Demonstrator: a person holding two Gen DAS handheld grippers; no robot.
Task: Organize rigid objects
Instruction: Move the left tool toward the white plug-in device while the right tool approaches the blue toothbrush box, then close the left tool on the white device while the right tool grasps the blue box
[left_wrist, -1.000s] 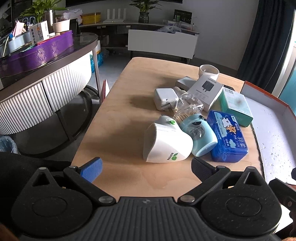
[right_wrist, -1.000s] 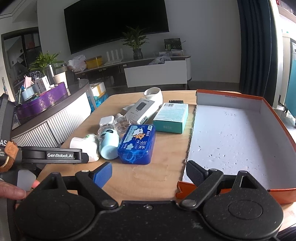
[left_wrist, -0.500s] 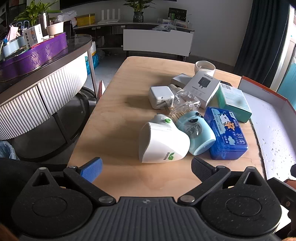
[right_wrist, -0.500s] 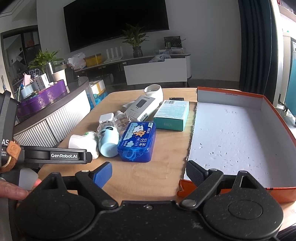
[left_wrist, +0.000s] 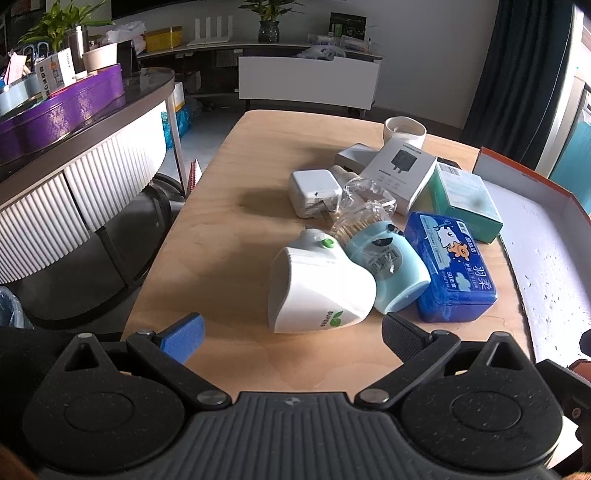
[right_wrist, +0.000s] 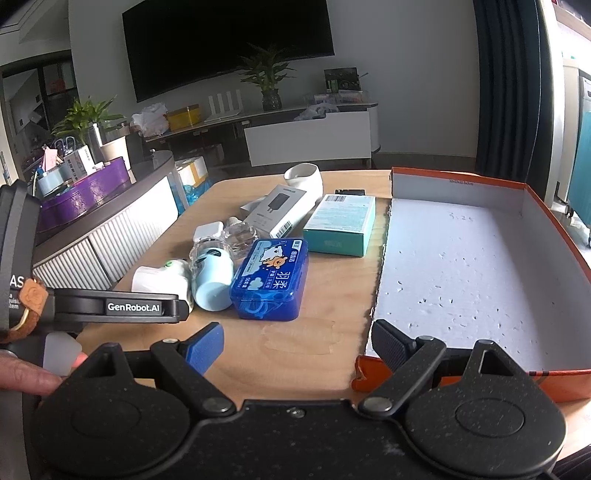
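Left claw (left_wrist: 291, 332) has closed in on the white mug (left_wrist: 317, 291) over the last second; it now sits just ahead of the fingertips, so that's likely the first pick. Jaws wide open, empty, low over the surface (left_wrist: 229, 229). Right claw (right_wrist: 295, 341) also open and empty, parked at the near corner of the orange box (right_wrist: 546, 236), which has nothing in it. Clutter is still bunched left of the box.

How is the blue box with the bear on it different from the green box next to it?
The blue box looks like shiny see-through plastic with rounded corners and a cartoon bear on its lid. The green box is plain teal cardboard with sharp corners and a barcode label. The blue box lies nearer the grippers; the green box lies farther back. Both lie flat on the wooden table, outside the orange tray.
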